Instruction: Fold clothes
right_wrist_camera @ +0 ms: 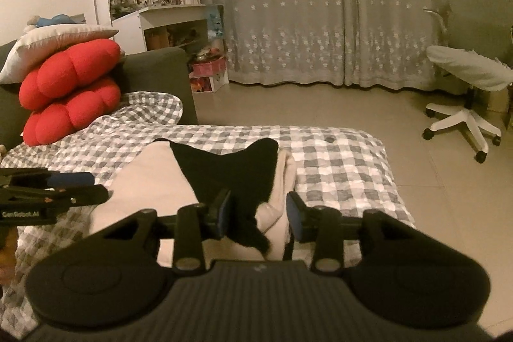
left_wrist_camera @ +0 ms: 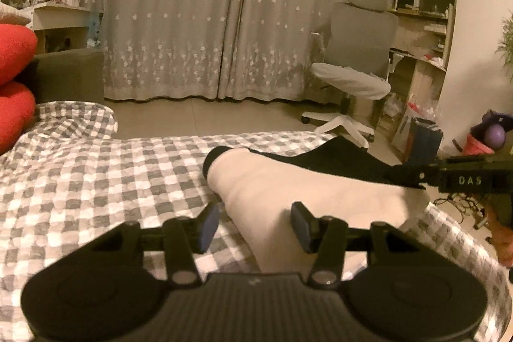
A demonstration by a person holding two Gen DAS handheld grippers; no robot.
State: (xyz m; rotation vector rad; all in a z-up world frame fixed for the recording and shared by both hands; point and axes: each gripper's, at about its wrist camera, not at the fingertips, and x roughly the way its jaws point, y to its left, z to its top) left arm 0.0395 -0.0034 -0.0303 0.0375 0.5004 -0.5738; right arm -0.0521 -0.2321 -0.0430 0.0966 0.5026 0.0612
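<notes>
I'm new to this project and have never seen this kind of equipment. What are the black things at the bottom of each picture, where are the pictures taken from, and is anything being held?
The black things are hand-held grippers, one in each of a person's hands, each with a camera looking along its two fingers. One picture comes from the left gripper, the other from the right gripper. Each gripper also shows at the edge of the other's picture. Both look across a bed with a checked cover. On it lies a partly folded cream and black garment. Both grippers stand open over the garment, with cloth between the fingers but not pinched, so nothing is held. Behind are red cushions, star-patterned curtains and an office chair.
</notes>
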